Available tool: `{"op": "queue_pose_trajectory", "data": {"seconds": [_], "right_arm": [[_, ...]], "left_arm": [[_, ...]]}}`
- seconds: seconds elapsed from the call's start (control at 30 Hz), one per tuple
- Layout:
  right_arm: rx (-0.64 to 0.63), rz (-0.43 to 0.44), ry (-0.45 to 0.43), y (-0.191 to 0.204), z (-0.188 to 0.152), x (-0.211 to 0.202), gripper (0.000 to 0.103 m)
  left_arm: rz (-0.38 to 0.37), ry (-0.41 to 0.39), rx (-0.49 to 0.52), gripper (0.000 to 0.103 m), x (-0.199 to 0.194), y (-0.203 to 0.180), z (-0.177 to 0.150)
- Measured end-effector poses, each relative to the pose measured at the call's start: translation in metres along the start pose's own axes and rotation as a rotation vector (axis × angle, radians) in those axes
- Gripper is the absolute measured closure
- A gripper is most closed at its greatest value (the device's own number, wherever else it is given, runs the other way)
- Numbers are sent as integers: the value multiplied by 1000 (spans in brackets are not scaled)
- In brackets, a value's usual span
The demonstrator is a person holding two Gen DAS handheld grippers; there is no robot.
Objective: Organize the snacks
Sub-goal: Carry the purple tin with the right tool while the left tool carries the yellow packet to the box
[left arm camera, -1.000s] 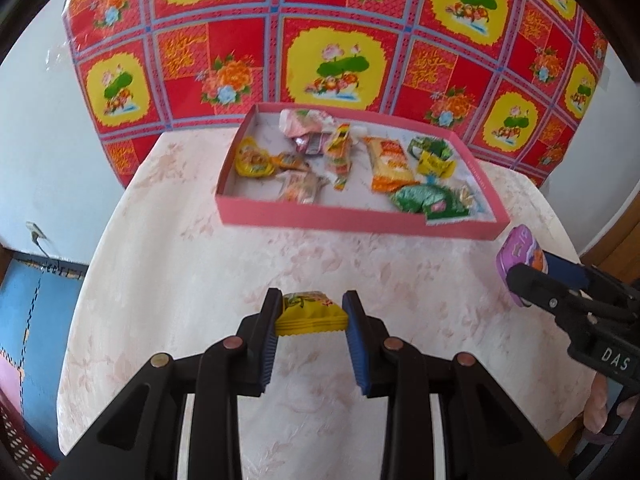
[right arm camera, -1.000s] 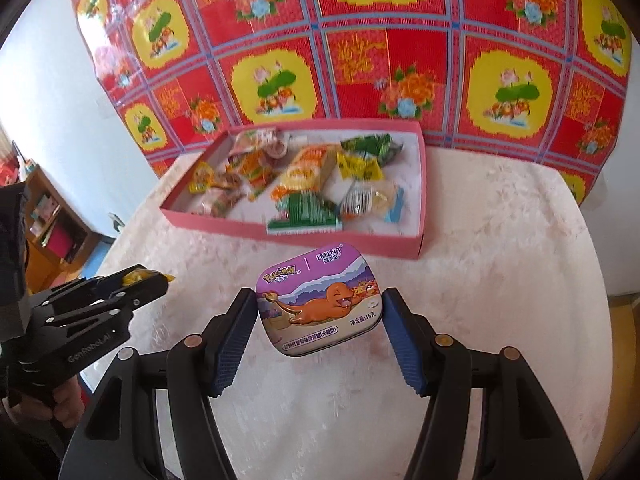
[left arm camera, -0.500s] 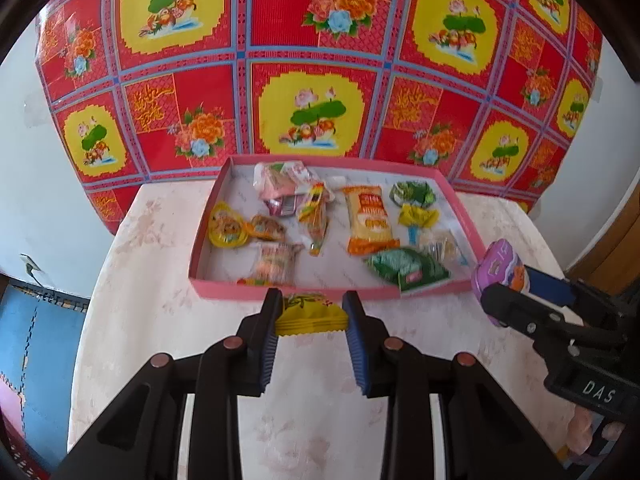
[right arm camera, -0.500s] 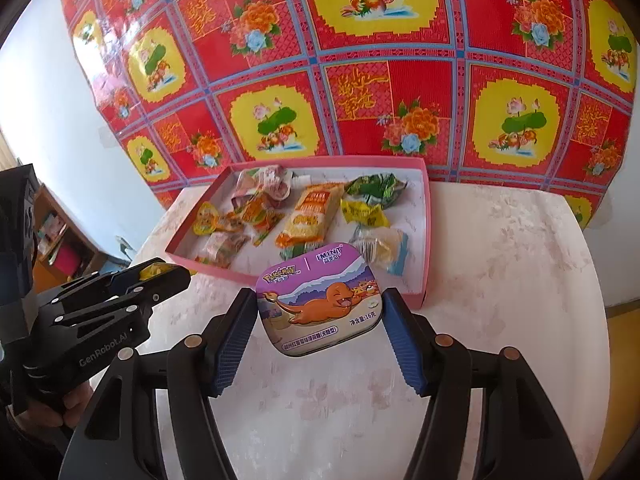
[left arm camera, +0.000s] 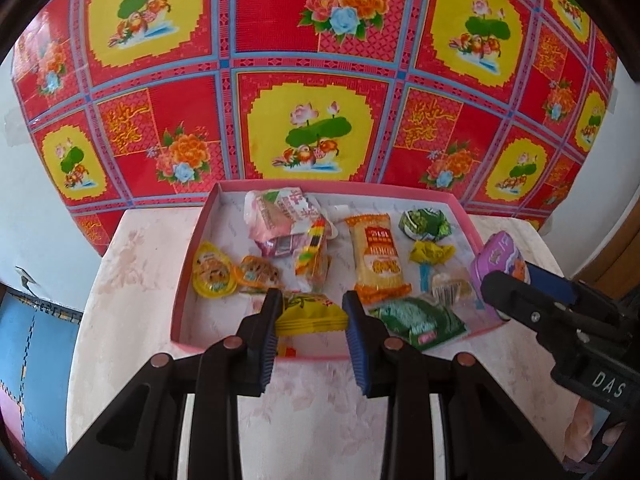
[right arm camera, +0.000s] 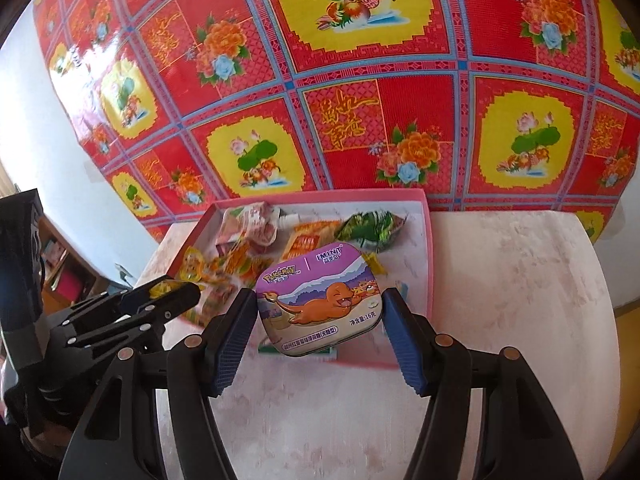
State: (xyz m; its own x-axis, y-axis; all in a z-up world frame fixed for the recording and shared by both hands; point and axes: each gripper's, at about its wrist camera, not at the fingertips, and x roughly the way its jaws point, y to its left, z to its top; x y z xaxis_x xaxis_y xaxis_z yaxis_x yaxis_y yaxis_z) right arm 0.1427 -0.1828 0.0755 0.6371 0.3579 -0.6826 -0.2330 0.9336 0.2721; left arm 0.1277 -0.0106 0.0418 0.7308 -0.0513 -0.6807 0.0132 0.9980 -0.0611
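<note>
grippers: two, each clamping one snack.

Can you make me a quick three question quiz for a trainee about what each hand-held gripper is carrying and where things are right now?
1. True or false: the left hand-held gripper is closed on a yellow snack packet.
2. Multiple choice: what does the right hand-held gripper grip? A) a green wrapped candy B) a purple Pokemon mint tin C) an orange wafer pack
3. Fill in: the snacks already put away lie in a ____ tray with a raised rim on the table.

Key
1. True
2. B
3. pink
</note>
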Motion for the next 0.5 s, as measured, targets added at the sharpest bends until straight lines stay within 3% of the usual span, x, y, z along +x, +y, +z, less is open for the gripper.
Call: {"op": "queue_pose_trajectory", "data": {"seconds": [0.5], "right_arm": [[51, -9, 4, -15, 27, 40, 38]], "left_arm": [[-8, 7, 16, 71, 39, -7, 22]]}}
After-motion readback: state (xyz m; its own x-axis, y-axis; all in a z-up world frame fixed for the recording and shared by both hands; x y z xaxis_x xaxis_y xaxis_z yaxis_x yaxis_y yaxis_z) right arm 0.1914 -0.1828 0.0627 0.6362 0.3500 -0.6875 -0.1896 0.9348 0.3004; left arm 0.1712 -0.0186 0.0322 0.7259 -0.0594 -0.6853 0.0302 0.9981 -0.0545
